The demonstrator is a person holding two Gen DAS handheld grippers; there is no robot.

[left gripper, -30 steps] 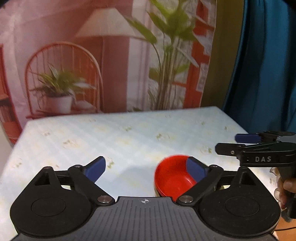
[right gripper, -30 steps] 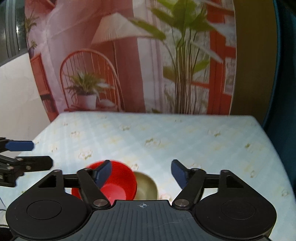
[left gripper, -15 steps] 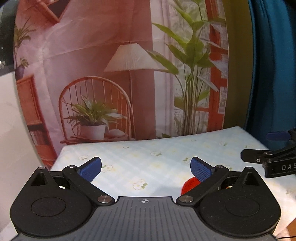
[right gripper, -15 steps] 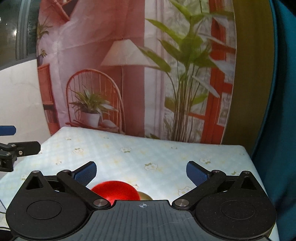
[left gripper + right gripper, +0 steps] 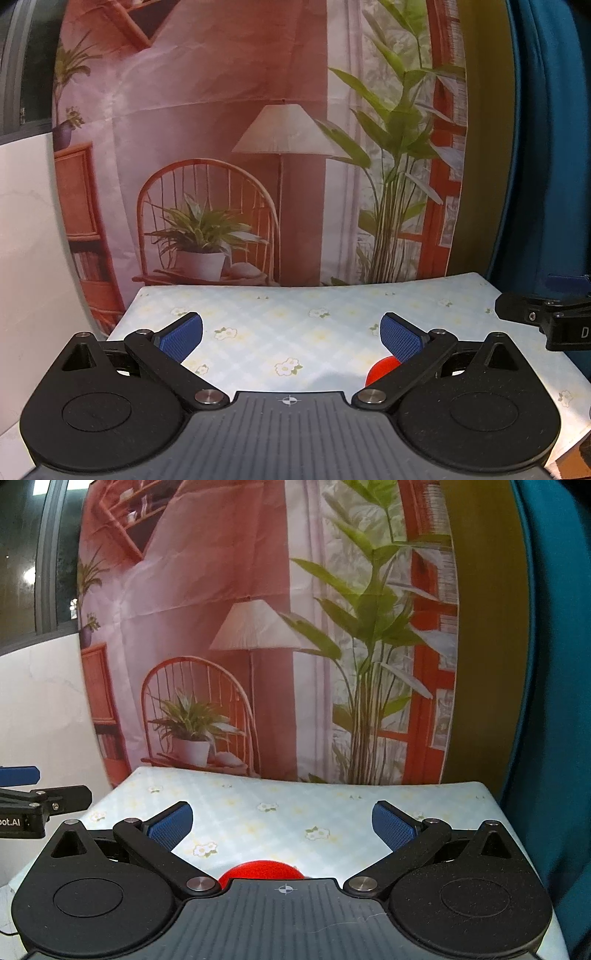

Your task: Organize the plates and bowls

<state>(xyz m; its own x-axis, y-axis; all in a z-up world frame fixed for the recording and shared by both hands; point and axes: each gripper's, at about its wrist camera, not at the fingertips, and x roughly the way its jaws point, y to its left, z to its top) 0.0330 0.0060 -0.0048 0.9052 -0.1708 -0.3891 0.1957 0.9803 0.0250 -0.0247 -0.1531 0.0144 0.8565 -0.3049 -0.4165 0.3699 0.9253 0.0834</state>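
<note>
Left gripper (image 5: pixel 291 334) and right gripper (image 5: pixel 282 823): both spread wide, holding nothing, above the floral tablecloth (image 5: pixel 295 325). Red bowl (image 5: pixel 260 870) sits at the near table edge, mostly hidden behind the gripper bodies. Printed room backdrop (image 5: pixel 258 147) hangs behind; teal curtain (image 5: pixel 554 701) at right.

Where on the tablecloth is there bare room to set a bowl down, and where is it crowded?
Bare tablecloth runs from the backdrop edge to both open grippers, left gripper and right gripper. Crowded only at the near edge, where the red bowl sits.
</note>
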